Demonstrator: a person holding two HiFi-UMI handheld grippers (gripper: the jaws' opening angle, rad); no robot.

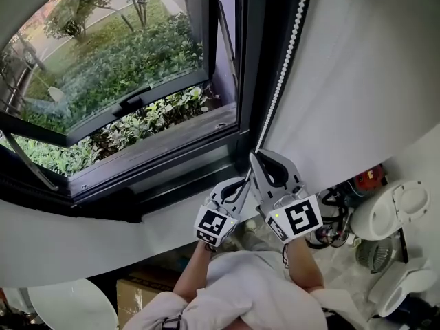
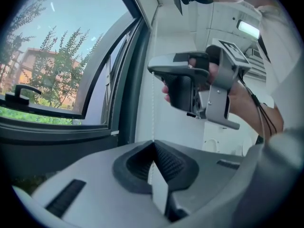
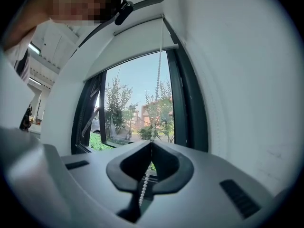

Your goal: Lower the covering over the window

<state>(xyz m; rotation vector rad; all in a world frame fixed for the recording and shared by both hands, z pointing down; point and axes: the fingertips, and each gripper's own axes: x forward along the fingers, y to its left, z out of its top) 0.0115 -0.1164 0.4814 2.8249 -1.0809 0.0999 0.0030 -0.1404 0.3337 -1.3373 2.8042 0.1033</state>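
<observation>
Grey jaws up close: the left gripper is pressed together on the chain. Just beyond it, the right gripper is clamped tight on that same chain, with beads trailing between its jaws. The chain runs on along the dark frame at the right edge of the window. At the far top, the blind sits rolled high, and greenery shows outside.

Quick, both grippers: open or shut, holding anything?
Left gripper: closed on the bead chain.
Right gripper: closed on the same bead chain, higher up.
</observation>
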